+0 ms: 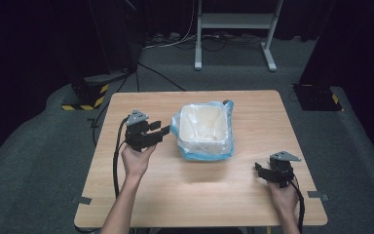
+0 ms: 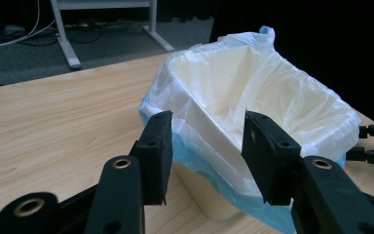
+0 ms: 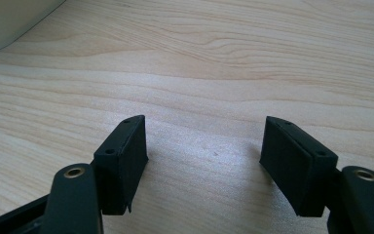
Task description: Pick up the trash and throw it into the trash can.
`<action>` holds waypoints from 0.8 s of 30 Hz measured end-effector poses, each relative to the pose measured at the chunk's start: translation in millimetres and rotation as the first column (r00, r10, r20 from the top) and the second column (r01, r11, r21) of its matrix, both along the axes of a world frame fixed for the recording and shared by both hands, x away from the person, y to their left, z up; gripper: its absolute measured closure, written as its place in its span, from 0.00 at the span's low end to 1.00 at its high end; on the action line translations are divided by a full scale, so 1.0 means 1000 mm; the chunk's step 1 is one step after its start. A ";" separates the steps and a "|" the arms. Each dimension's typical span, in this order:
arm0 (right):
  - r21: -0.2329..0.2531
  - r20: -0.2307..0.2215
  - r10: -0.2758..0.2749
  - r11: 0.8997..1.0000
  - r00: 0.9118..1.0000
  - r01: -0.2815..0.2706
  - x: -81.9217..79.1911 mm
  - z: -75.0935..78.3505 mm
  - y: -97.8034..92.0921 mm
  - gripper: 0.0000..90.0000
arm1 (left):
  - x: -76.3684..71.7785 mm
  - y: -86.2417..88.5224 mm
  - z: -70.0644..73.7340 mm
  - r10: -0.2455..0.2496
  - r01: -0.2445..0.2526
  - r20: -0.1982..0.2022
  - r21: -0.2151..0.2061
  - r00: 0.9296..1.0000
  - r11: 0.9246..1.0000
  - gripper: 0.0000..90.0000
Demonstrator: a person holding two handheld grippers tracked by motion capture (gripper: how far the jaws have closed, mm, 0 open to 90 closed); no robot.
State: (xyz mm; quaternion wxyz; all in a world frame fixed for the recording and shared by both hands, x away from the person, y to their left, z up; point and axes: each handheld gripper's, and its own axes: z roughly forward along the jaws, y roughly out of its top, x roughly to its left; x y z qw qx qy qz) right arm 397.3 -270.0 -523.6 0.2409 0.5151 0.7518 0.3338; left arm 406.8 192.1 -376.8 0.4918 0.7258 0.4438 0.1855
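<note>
A small cream bin [image 1: 204,129] lined with a pale blue plastic bag [image 1: 199,155] stands in the middle of the wooden table [image 1: 146,195]. My left gripper [image 1: 164,130] is held just left of the bin, open, its jaws pointing at the bag's rim. In the left gripper view the bag [image 2: 214,165] folds over the bin's near edge, just beyond my open left gripper [image 2: 207,146], with nothing between the jaws. My right gripper [image 1: 259,169] rests low near the table's front right, open. In the right gripper view the open right gripper [image 3: 204,151] hovers over bare wood.
The bin's base [image 3: 9,19] shows at the top left of the right gripper view. A grey metal stand [image 1: 233,29] and cables lie on the carpet behind the table. Dark equipment bases sit on the floor at both sides.
</note>
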 end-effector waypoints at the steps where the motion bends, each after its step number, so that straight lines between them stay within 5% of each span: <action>1: 0.001 0.000 0.000 1.000 1.000 0.000 0.000 0.000 0.000 0.37 | -0.002 0.001 -0.001 0.001 -0.001 0.002 -0.002 1.000 1.000 0.60; 24: 0.001 0.001 -0.001 1.000 1.000 0.001 0.000 0.000 0.000 0.37 | -0.025 0.013 -0.021 0.042 -0.043 -0.011 -0.005 0.999 0.999 0.59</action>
